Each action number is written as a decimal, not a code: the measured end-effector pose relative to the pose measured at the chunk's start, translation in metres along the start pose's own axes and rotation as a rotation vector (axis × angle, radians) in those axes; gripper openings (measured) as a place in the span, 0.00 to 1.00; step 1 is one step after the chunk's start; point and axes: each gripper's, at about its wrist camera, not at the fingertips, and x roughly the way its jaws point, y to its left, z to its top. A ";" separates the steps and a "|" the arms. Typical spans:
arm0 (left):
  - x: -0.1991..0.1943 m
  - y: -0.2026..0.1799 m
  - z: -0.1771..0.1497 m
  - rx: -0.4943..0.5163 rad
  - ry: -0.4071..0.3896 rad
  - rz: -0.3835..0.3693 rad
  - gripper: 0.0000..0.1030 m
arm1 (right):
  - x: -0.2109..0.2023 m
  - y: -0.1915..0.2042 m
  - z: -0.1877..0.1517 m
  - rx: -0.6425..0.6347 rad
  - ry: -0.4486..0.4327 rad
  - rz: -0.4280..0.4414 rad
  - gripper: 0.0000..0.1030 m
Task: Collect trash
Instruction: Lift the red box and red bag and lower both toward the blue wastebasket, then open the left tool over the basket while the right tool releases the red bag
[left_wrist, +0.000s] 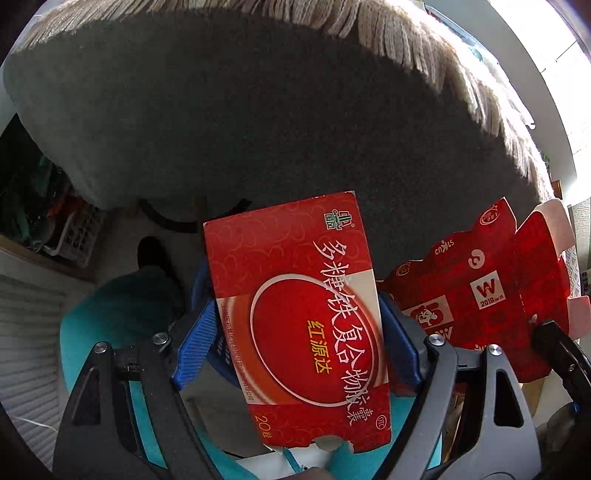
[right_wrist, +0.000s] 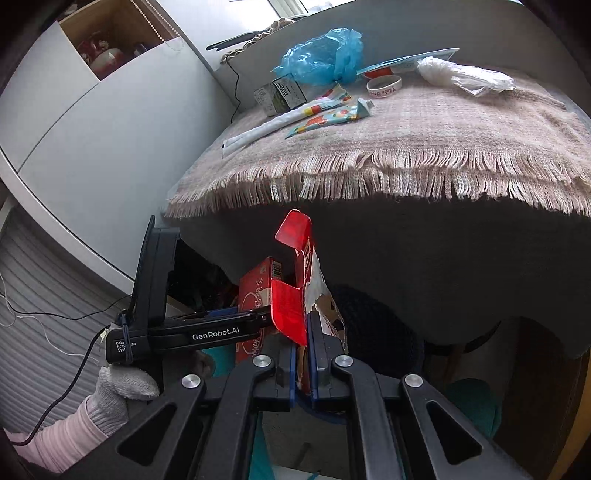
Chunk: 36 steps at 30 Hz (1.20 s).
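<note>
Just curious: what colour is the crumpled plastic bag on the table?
Light blue; the plastic bag shows best in the right wrist view.

Red medicine box (left_wrist: 295, 314): lower end hidden behind gripper frame.
Flattened red carton (left_wrist: 480, 295): near edge covered by black arm; far flap cut off.
Person's gloved hand (right_wrist: 122, 387): partly hidden.
Box barcode (right_wrist: 276, 272): too small to read.

The red box (left_wrist: 295, 314) at the middle is glossy printed cardboard; the flattened red carton (left_wrist: 480, 291) at three o'clock shines too. The fringed cloth (right_wrist: 388, 147) is coarse, matt weave, and the blue bag (right_wrist: 321, 55) at twelve is thin crinkled plastic.
</note>
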 end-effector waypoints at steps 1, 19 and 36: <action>0.004 0.000 -0.001 0.002 0.007 0.006 0.81 | 0.004 -0.002 -0.002 0.005 0.009 -0.006 0.03; 0.046 0.006 -0.014 0.007 0.083 0.058 0.82 | 0.058 -0.025 -0.015 0.027 0.116 -0.093 0.04; 0.046 0.005 -0.013 0.004 0.077 0.063 0.82 | 0.077 -0.035 -0.025 0.009 0.143 -0.133 0.48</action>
